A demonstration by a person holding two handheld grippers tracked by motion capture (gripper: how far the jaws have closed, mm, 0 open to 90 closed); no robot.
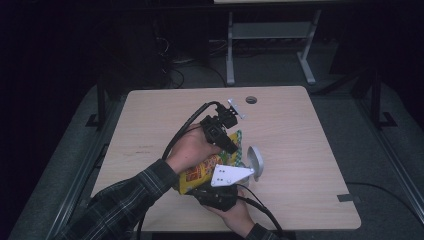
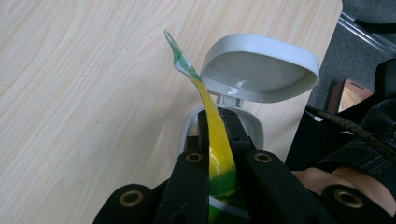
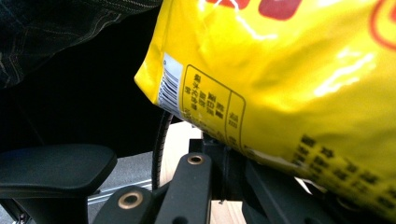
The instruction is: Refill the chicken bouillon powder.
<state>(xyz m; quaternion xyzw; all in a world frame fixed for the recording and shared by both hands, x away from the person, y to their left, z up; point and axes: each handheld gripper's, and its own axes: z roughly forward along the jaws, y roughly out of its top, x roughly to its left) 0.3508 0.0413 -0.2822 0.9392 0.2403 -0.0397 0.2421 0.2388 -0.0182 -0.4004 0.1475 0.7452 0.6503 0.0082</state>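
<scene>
The yellow snack bag [image 1: 204, 172], pinched by its top edge between the closed left gripper [image 2: 218, 158] and by its bottom edge between the closed right gripper [image 3: 224, 172], could spill beside the open white container [image 2: 254, 77] if tilted.

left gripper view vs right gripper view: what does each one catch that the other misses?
Left gripper view alone: a grey hinged-lid container standing open on the pale wooden table, and the left tool shut on the bag's thin yellow-green edge. Right gripper view alone: the bag's printed barcode panel, a black chair armrest, and the right tool under the bag. Both: the glossy yellow snack bag.
</scene>
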